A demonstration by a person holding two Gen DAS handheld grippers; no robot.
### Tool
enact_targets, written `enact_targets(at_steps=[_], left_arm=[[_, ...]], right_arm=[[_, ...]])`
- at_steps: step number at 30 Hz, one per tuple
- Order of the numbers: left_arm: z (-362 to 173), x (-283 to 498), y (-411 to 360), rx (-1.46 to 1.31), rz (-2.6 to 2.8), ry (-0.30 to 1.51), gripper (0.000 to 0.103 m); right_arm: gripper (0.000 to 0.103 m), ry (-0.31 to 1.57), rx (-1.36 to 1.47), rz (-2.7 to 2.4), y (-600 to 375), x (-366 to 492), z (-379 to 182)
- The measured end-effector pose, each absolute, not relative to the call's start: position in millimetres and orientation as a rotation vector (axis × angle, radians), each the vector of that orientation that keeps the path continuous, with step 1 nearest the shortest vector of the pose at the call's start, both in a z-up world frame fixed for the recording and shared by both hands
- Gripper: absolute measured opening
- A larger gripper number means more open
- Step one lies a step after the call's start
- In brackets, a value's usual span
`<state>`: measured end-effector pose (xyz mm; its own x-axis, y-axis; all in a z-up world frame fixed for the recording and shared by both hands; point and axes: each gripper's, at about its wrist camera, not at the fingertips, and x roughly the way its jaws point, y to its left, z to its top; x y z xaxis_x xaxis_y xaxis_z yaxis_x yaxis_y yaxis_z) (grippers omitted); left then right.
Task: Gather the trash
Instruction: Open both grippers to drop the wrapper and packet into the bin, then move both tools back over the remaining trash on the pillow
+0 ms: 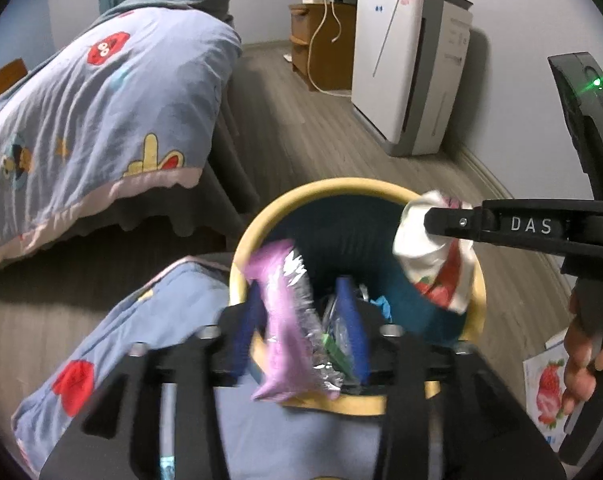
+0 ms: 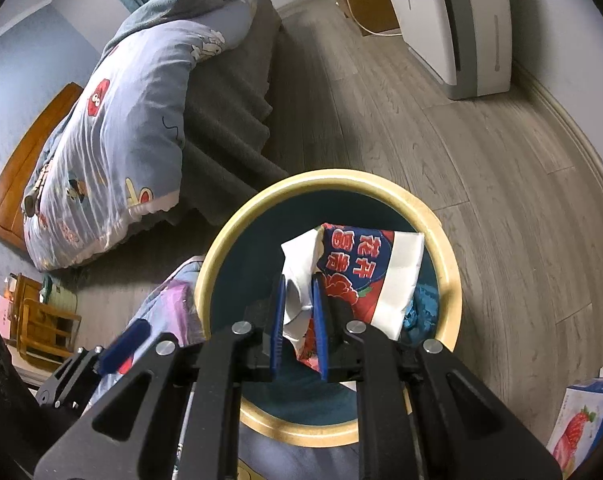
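Observation:
A round bin with a pale yellow rim (image 1: 341, 186) and dark teal inside stands on the floor; it also shows in the right wrist view (image 2: 325, 178). A purple and silver wrapper (image 1: 285, 320), blurred, hangs between the fingers of my open left gripper (image 1: 301, 332), over the bin's near rim. My right gripper (image 2: 299, 328) is shut on a white, red and blue packet (image 2: 365, 276), held over the bin's mouth. The same packet (image 1: 433, 252) shows in the left wrist view at the bin's right rim. Other trash lies at the bin's bottom (image 1: 341, 320).
A bed with a blue cartoon quilt (image 1: 101, 112) stands to the left, with a quilt corner (image 1: 141, 340) beside the bin. A white appliance (image 1: 409, 68) and a wooden cabinet (image 1: 321, 40) stand along the far wall. A strawberry box (image 2: 581, 428) lies at lower right.

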<state>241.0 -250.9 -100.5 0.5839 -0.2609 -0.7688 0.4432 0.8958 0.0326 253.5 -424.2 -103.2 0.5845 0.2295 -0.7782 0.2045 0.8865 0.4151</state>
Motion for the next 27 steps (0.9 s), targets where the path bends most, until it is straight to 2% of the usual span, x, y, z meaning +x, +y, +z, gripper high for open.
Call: enact_targets(at_steps=[1, 2, 8, 13, 27], left_arm=[[-100.0, 240.3, -250.7, 0.233, -0.413, 0.848, 0.056], [-100.2, 239.6, -249.6, 0.230, -0.410, 0.847, 0.060], [-101.8, 232.8, -239.8, 0.224, -0.376, 0.840, 0.085], [-105.2, 225.9, -224.1, 0.203, -0.327, 0.849, 0.093], [-74.7, 185.3, -163.9, 0.170, -0.280, 0.842, 0.096]], right_arm=[[0.037, 0.955, 0.501, 0.012, -424.0, 253.2, -102.9], [0.045, 0.949, 0.502, 0.009, -423.9, 252.7, -102.1], [0.071, 0.925, 0.465, -0.017, -422.5, 252.8, -95.4], [0.096, 0.913, 0.447, -0.031, -419.4, 252.1, -90.2], [0.097, 0.918, 0.258, -0.091, -385.7, 242.8, -60.6]])
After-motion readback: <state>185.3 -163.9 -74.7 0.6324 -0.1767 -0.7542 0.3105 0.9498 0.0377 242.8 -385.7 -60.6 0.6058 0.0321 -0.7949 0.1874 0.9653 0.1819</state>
